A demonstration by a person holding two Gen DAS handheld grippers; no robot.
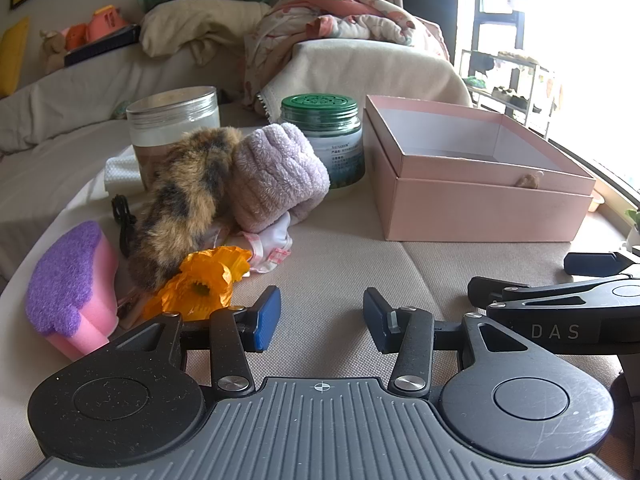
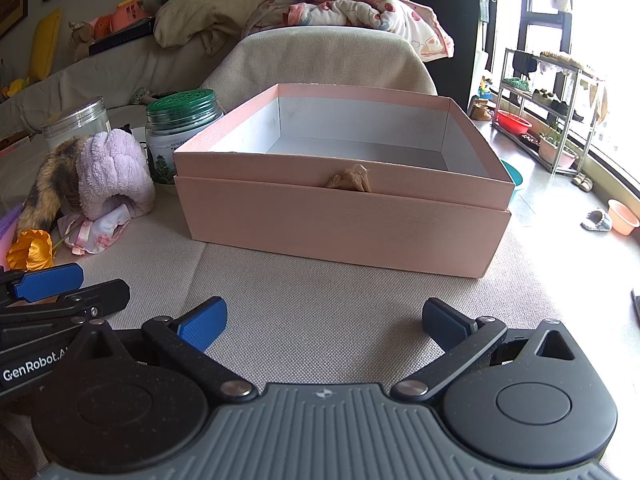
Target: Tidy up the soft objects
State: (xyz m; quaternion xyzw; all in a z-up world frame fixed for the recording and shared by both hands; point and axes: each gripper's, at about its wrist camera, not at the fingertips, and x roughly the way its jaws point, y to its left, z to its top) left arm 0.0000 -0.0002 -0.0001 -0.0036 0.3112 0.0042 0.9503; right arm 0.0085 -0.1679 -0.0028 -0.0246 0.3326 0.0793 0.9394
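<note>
An open pink box stands on the beige cushion, its inside bare. Left of it lies a pile of soft things: a lilac fluffy roll, a brown striped furry tail, an orange cloth flower, a small pink-white cloth and a pink-purple sponge. My left gripper is open and empty, just right of the flower. My right gripper is open and empty in front of the box.
A clear jar with a silver lid and a green-lidded jar stand behind the pile. A black cord lies by the tail. Blankets and pillows are heaped on the sofa back. A shoe rack stands at the right.
</note>
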